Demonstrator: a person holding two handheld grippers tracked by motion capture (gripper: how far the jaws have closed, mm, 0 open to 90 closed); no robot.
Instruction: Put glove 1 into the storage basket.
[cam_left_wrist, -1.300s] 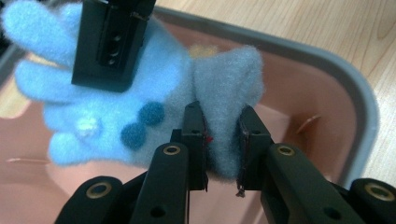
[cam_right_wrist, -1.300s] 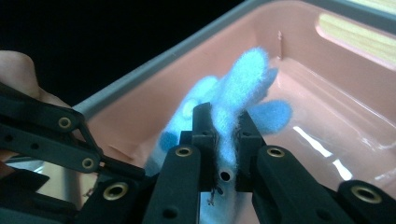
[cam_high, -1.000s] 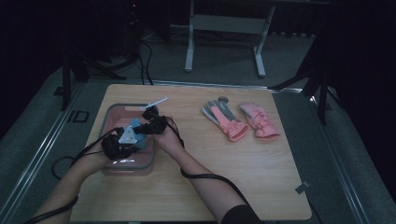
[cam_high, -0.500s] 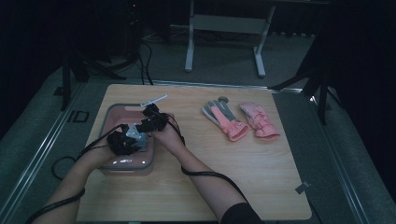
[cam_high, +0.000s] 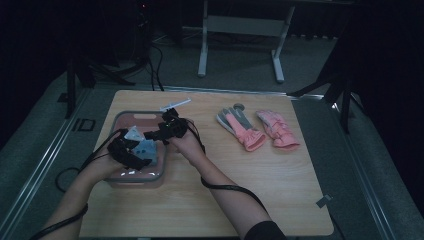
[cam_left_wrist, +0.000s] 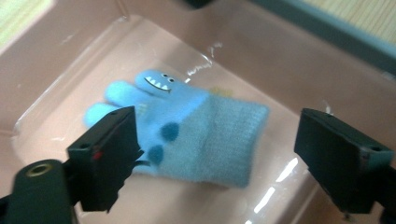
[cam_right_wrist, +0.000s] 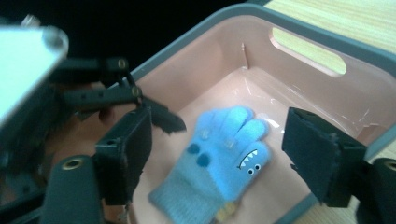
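A glove (cam_right_wrist: 219, 163) lies in the bin (cam_high: 131, 119) at the table's (cam_high: 210, 210) left; two gloves (cam_high: 257, 129) right.

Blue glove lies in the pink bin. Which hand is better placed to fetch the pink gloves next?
Probably the right gripper: it is nearer the pink gloves, and its jaws, just opened, hold nothing. The blue glove lies in the bin.

One blue glove (cam_right_wrist: 219, 163), one pink bin (cam_high: 131, 118) (grey-rimmed), two pink gloves (cam_high: 257, 129).
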